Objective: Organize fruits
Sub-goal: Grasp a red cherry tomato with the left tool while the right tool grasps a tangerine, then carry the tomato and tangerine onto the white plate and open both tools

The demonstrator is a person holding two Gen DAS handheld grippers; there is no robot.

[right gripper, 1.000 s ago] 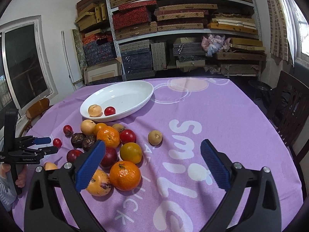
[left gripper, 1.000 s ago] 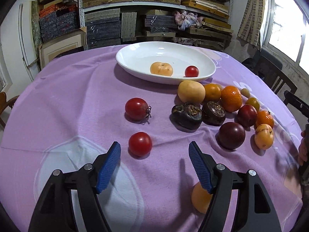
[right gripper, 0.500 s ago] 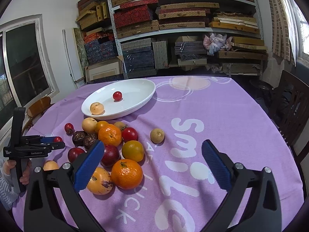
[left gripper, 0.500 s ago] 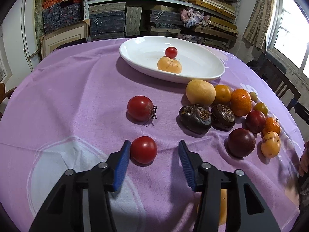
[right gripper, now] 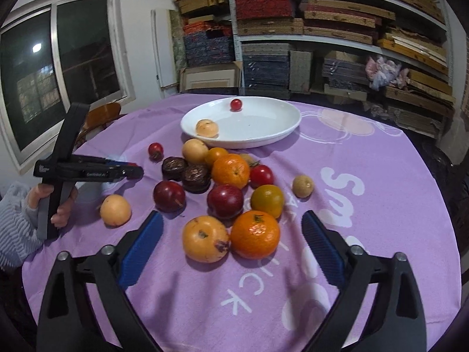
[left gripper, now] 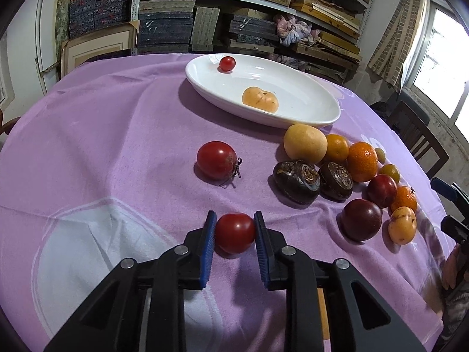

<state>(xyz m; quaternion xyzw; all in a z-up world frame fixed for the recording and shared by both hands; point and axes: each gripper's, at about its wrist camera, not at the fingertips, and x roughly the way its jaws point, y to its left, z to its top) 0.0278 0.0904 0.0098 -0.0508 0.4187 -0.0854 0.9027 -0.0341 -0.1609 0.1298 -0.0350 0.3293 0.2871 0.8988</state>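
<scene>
Two blue fingers [left gripper: 208,234] pinching red tomato [left gripper: 234,232] btwn them, on cloth

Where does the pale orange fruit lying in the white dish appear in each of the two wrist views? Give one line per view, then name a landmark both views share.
Left wrist view: the pale orange fruit lies upper centre, in the near part of the white dish.
Right wrist view: it lies left of centre, at the dish's left end.
Shared landmark: the small red tomato at the dish's far rim.
</scene>
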